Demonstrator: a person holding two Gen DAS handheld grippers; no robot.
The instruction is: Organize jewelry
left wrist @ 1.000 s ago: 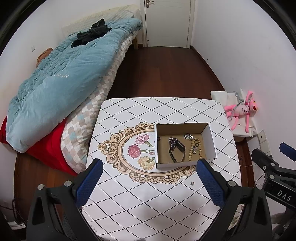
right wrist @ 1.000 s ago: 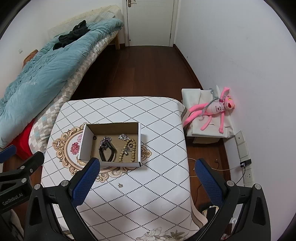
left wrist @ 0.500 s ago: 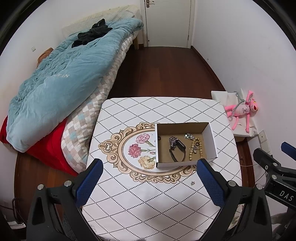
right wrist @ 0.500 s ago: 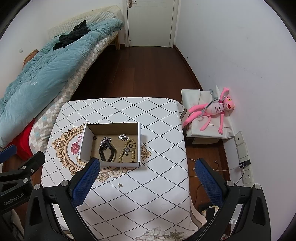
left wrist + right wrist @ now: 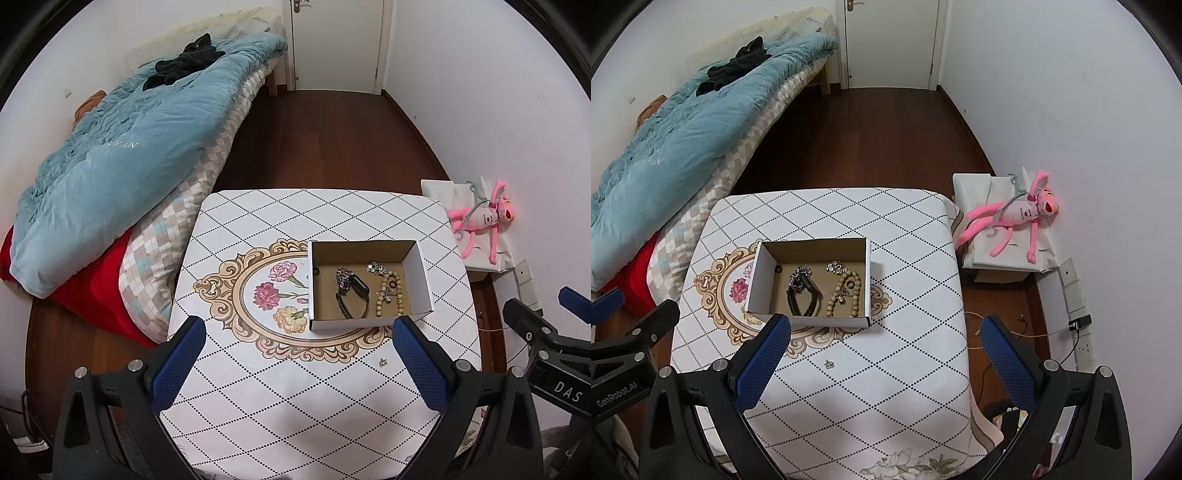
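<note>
A home bedroom: quilt-covered bed [image 5: 122,147], closed door [image 5: 336,40], pink plush toy [image 5: 1015,218].

an open white cardboard box with a brown inside [image 5: 417,275] [image 5: 759,280] sits on the table. in it lie a black band bracelet [image 5: 354,301] [image 5: 803,301], a silvery sparkly piece [image 5: 344,275] [image 5: 800,275] touching that band's far end, a tan wooden bead strand [image 5: 389,291] [image 5: 846,295], and a small silver cluster [image 5: 375,266] [image 5: 834,267]. a tiny silver trinket [image 5: 383,362] [image 5: 829,364] lies outside, on the cloth just in front of the box.

A dark wooden floor [image 5: 332,147] is bounded by white walls [image 5: 480,92]; a bed [image 5: 129,155] is seen at ten o'clock.
</note>
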